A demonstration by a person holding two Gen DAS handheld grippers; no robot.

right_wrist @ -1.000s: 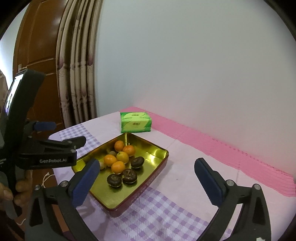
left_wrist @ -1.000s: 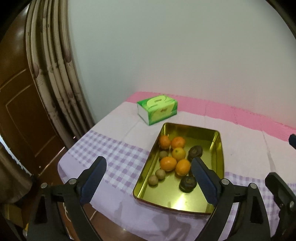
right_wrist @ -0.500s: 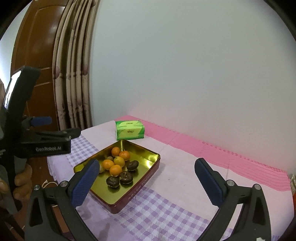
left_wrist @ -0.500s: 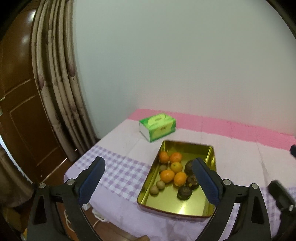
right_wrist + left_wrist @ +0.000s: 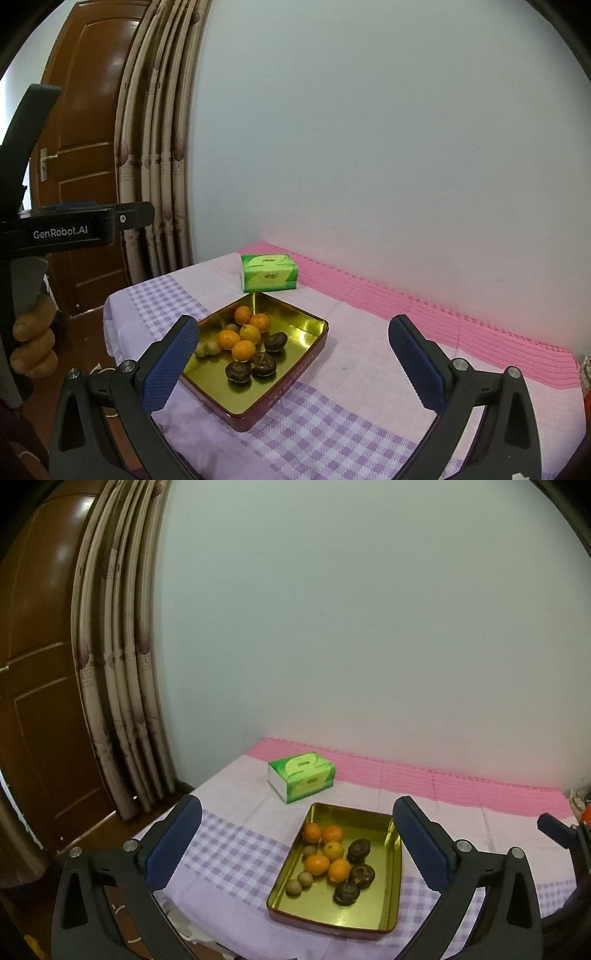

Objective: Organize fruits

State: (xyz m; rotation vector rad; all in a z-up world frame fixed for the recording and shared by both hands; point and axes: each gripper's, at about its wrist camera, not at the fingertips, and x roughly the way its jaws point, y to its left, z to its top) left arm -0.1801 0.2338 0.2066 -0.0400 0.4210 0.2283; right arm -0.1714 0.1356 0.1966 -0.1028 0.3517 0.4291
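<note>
A gold-lined tin tray (image 5: 393, 871) with a red outer wall sat on the checked tablecloth (image 5: 236, 853), ahead of and below both sets of fingers. Inside it lay five orange fruits (image 5: 316, 864) in a cluster, three small brownish round fruits (image 5: 305, 879) on the side toward the left finger, and three dark wrinkled fruits (image 5: 361, 873) on the side toward the right finger. All eleven rested on the tray floor, none outside it. A green tissue box (image 5: 301, 775) stood beyond the tray's far end, just apart from it.

The left gripper (image 5: 297, 845) hung above the near edge of the table, pointing slightly down at the tray; its jaws had just been opening and stood wide with nothing between the pads. The right gripper (image 5: 291, 363) was also spread wide and empty, with the tray ahead of its left finger. In the right wrist view a hand (image 5: 33, 341) gripped the left gripper's handle at the far left.
</note>
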